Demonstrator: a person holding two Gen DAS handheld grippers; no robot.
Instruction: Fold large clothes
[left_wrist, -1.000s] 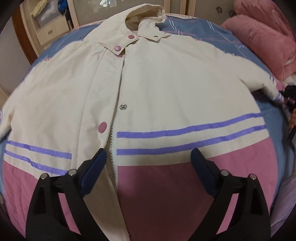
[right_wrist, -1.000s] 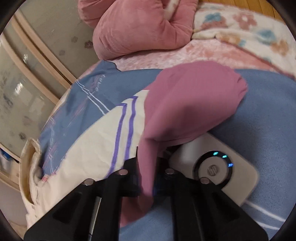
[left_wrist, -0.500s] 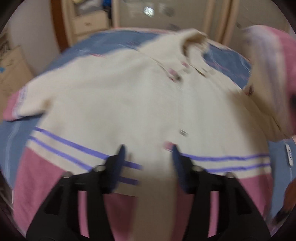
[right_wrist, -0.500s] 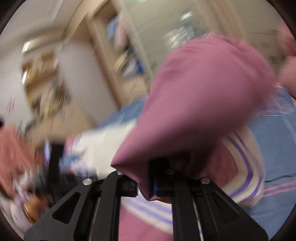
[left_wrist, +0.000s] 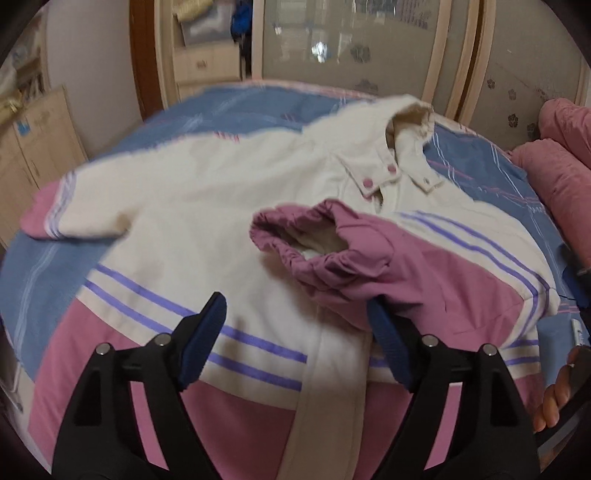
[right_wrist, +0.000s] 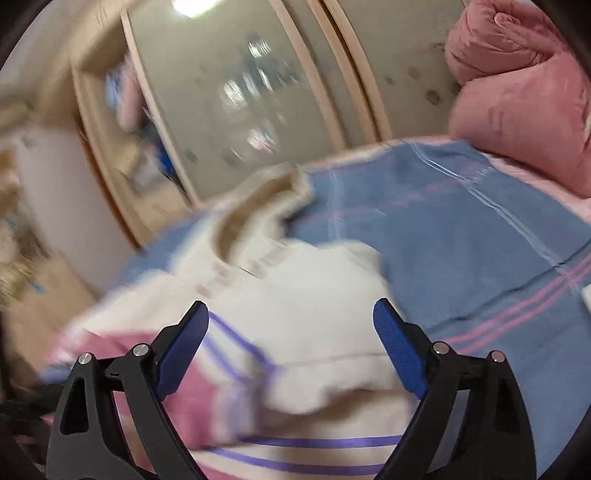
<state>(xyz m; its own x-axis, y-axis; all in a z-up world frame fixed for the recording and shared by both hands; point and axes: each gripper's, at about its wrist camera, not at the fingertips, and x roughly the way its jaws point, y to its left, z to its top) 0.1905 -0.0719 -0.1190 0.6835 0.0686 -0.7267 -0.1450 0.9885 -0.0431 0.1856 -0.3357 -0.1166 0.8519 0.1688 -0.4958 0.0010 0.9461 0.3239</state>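
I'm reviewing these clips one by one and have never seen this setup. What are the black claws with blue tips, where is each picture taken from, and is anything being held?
There is no robot here: a person carries a hand-held gripper in each hand, each with a fisheye camera looking out along its two fingers. One picture looks from the left gripper, the other from the right gripper; the blue pads are the fingertips.

A cream jacket with purple stripes and a pink hem lies spread on a bed with a blue striped cover. One sleeve, with a pink cuff, is folded across its front; the other sleeve lies stretched out sideways. Pink bedding is piled at the bed's far side.

Nothing is held. Both sets of fingers stand open; the right ones have just opened, with no cloth pinched.
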